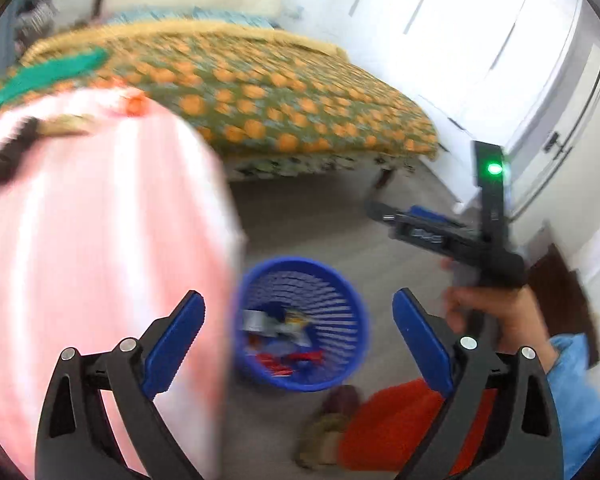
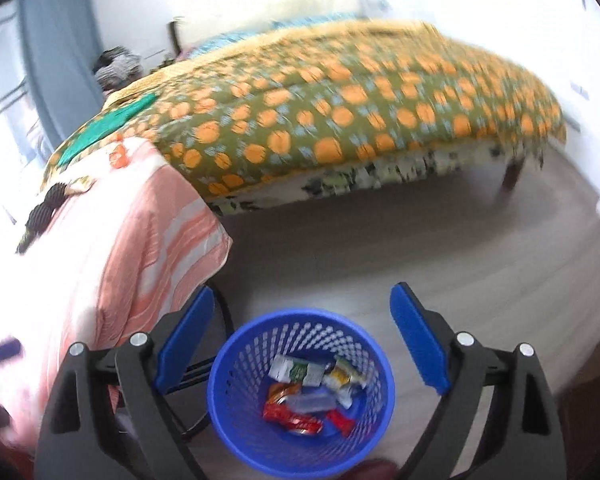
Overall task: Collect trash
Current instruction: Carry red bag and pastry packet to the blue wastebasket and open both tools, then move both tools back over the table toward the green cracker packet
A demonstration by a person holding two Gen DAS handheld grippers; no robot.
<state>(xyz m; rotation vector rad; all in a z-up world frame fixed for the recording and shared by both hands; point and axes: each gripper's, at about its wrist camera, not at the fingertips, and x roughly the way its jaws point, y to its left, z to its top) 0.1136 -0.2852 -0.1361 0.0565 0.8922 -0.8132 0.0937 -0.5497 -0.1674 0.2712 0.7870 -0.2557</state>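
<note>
Blue mesh bin (image 2: 300, 392), crumpled wrappers (image 2: 316, 392) inside

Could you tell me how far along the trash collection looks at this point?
Done: several wrappers and a small plastic bottle already lie in the blue basket on the floor. In hand: nothing; the left gripper and right gripper are both open and empty above it. Left: dark and orange bits on the pink striped cloth may still be trash, too blurred to tell.

Both wrist views angle down, sharing blue basket (image 2: 300, 388), bed (image 1: 260, 92).
</note>
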